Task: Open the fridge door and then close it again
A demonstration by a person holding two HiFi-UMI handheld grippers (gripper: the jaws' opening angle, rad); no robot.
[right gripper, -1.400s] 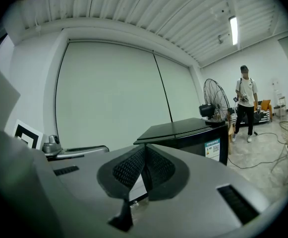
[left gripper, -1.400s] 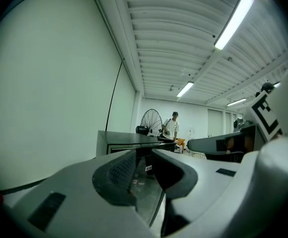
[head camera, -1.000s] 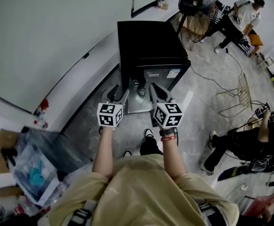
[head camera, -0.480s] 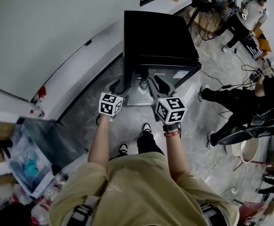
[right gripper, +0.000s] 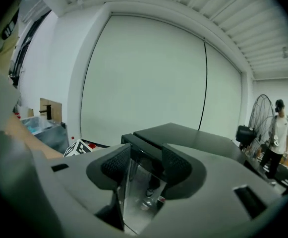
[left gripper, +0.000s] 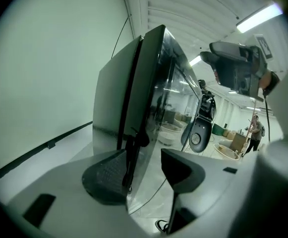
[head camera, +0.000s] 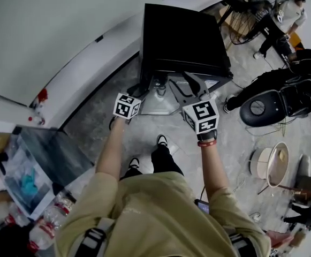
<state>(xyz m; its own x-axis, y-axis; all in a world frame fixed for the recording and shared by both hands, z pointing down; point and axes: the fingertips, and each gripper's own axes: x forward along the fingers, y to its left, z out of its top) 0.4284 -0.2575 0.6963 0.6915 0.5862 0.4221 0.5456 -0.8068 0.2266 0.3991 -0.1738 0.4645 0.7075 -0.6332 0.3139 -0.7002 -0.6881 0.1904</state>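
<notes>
**Fridge** [head camera: 182, 33]: black and low, standing at 12 o'clock ahead of the person, with its back near the white wall.

**Door** [head camera: 156, 101]: mirrored face turned toward the person. It appears shut or barely cracked; which of the two cannot be determined.

**Risks, as judged:**
1. The door face is smooth glass. A shallow bite on its thin edge could slip off under a pull.
2. The cabinet is small. A hard tug could drag the whole fridge instead of swinging the door.
3. The door's swing would pass toward the shoes [head camera: 160, 140] at 6 o'clock and toward the right gripper. Either could block it.

**Left gripper** [left gripper: 144, 165]: at the door's 9 o'clock edge. Its jaws stand wide and have just narrowed slightly. The door's edge stands between them, with one pad beside the edge and the other clear of the glass. No firm grip is evident.

**Right gripper** [right gripper: 146, 165]: at the door's top edge, toward 1 o'clock. Its jaws have just been opening and now stand apart. The top strip shows in the gap, and the gripper holds nothing.
</notes>
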